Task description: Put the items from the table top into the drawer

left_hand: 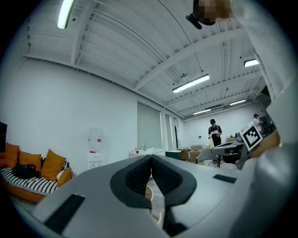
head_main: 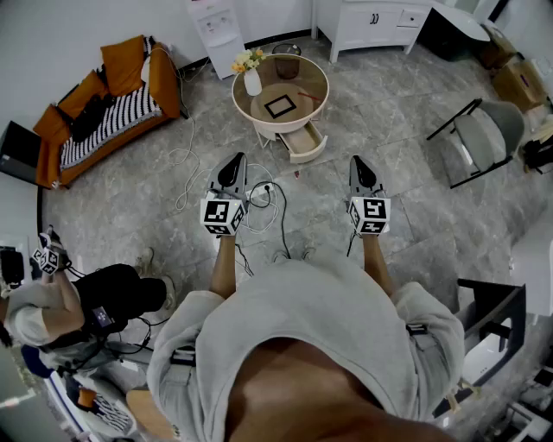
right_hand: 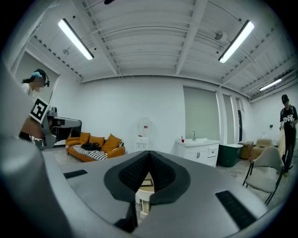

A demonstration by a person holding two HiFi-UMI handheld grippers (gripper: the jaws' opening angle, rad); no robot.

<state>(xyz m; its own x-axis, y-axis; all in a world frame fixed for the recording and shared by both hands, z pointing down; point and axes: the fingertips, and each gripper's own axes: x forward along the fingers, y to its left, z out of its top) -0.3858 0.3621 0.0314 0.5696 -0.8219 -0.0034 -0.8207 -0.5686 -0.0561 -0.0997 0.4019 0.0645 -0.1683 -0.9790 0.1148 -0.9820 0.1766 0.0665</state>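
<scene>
A small round glass-topped table (head_main: pixel 321 79) stands ahead of me on the stone floor. On it are a white vase with yellow flowers (head_main: pixel 251 78), a black square frame (head_main: pixel 280 106), a dark round pot (head_main: pixel 287 60) and a thin red stick (head_main: pixel 308 95). Its wooden drawer (head_main: pixel 302 141) is pulled out toward me and looks empty. My left gripper (head_main: pixel 237 161) and right gripper (head_main: pixel 359 164) are held level, well short of the table, both shut with nothing in them. The jaws meet at the tips in the left gripper view (left_hand: pixel 151 159) and in the right gripper view (right_hand: pixel 149 157).
Cables and a power strip (head_main: pixel 261 200) lie on the floor between me and the table. An orange sofa (head_main: pixel 104 99) is at the left, a white cabinet (head_main: pixel 371 22) behind the table, a folding chair (head_main: pixel 484 134) at the right. A seated person (head_main: pixel 78 302) is at lower left.
</scene>
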